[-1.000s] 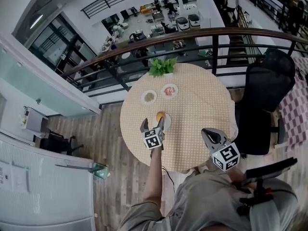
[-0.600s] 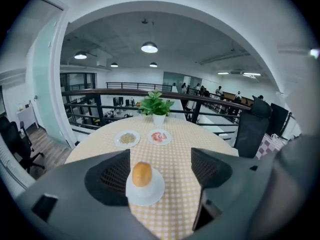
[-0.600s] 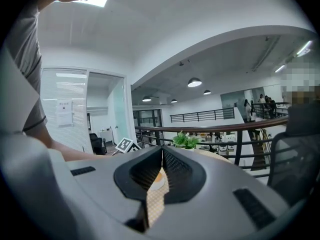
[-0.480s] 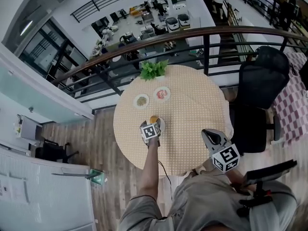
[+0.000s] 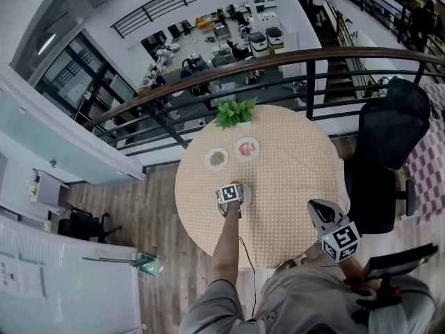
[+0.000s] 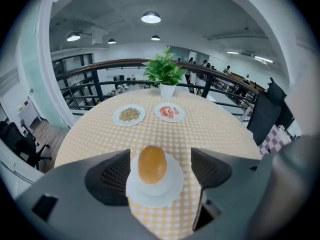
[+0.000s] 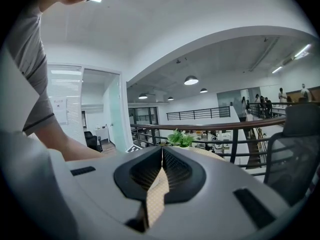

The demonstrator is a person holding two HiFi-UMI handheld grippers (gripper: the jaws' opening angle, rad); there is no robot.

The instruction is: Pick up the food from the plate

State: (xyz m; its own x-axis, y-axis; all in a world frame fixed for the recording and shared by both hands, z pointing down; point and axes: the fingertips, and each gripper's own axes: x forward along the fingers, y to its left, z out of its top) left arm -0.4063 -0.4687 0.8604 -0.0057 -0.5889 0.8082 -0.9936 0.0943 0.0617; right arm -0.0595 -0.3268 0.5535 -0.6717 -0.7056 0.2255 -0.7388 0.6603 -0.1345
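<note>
I'm seeing a round checked table (image 5: 292,176) standing by a dark railing (image 5: 278,56), a black chair (image 5: 389,120) sitting beside it, wooden floor (image 5: 158,202) lying below.

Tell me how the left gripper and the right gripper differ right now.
The left gripper has its jaws apart; the right gripper has its jaws together. The left gripper has the bun on the white plate between its jaws; the right gripper has nothing between its jaws. The left gripper is out over the table; the right gripper is by the table's near edge. Both carry a marker cube.
</note>
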